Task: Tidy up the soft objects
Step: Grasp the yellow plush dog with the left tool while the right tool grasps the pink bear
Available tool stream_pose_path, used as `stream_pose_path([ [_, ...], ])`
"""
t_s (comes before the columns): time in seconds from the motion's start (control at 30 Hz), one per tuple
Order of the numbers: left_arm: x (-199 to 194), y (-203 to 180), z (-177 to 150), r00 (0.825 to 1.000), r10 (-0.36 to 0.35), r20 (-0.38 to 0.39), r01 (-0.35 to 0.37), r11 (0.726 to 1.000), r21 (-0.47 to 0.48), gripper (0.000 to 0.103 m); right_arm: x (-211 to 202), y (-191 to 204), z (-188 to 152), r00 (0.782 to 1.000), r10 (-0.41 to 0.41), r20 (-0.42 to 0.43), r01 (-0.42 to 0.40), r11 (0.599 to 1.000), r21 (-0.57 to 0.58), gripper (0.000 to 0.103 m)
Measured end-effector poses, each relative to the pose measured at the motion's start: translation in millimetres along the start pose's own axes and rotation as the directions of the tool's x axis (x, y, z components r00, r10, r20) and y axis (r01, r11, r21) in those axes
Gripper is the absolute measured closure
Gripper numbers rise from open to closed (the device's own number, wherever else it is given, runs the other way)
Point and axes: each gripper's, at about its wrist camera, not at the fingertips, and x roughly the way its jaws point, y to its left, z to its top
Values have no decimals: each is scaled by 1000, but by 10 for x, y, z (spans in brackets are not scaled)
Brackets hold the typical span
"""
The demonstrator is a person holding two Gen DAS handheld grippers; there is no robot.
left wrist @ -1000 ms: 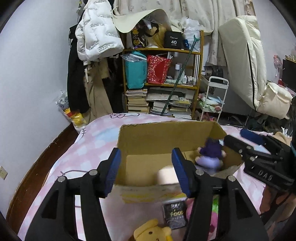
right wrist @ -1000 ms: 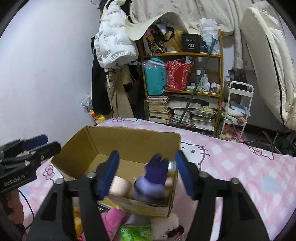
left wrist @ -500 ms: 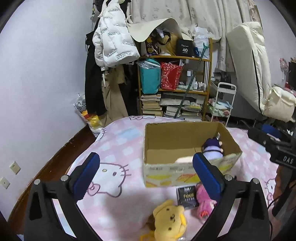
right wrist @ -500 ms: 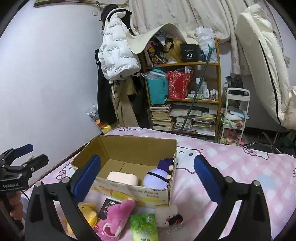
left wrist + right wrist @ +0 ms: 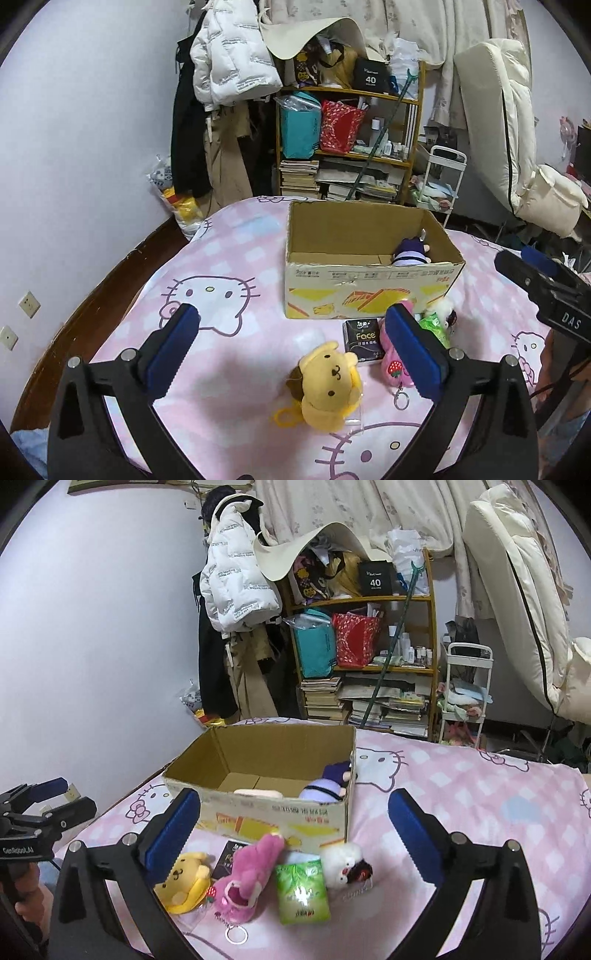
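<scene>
An open cardboard box (image 5: 369, 291) (image 5: 273, 816) stands on the pink bed and holds a purple plush (image 5: 410, 252) (image 5: 327, 786) and a pale soft block (image 5: 258, 794). In front of it lie a yellow dog plush (image 5: 327, 384) (image 5: 186, 880), a pink plush (image 5: 395, 363) (image 5: 247, 875), a green tissue pack (image 5: 303, 891) (image 5: 436, 328), a white plush (image 5: 343, 862) and a black Face pack (image 5: 362, 336). My left gripper (image 5: 295, 362) is open and empty above the yellow plush. My right gripper (image 5: 295, 845) is open and empty over the pink plush and tissue pack.
The pink Hello Kitty bedsheet (image 5: 221, 295) covers the bed. A cluttered bookshelf (image 5: 351, 147), hanging coats (image 5: 221, 92) and a white trolley (image 5: 465, 694) stand beyond the bed. A folded mattress (image 5: 517, 590) leans at the right.
Both grippers have pulled back from the box and opened wide. The purple plush was let go and now lies in the box. The toys in front of the box have come into view.
</scene>
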Motion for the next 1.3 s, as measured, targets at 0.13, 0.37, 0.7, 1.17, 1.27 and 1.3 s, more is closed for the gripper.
stream_pose_path([
  [0.13,-19,21,-10,1000,10,-15,-11,1000,-12,3,-65,19,-66,1000,7,-2,-7,1000,2,0],
  [0.37,23,21,-43,999,29,-42,-29,1000,-7,4,-68,47,-120,1000,-10,-15,9,1000,-23,0],
  [0.7,278,-66,-104,993,48,-112,-45,998,33,4,136,26,-201,998,-12,-59,11,1000,-22,0],
  [1.17,568,-196,-196,979,74,-189,-53,992,114,3,436,-25,-312,991,-13,-132,11,1000,-15,0],
  [1.27,635,-180,-206,975,60,-215,-38,994,107,3,524,-29,-353,987,-9,-161,5,1000,-25,0],
  [1.3,649,-174,-208,973,61,-221,-39,994,105,3,558,-23,-374,985,-12,-172,6,1000,-31,0],
])
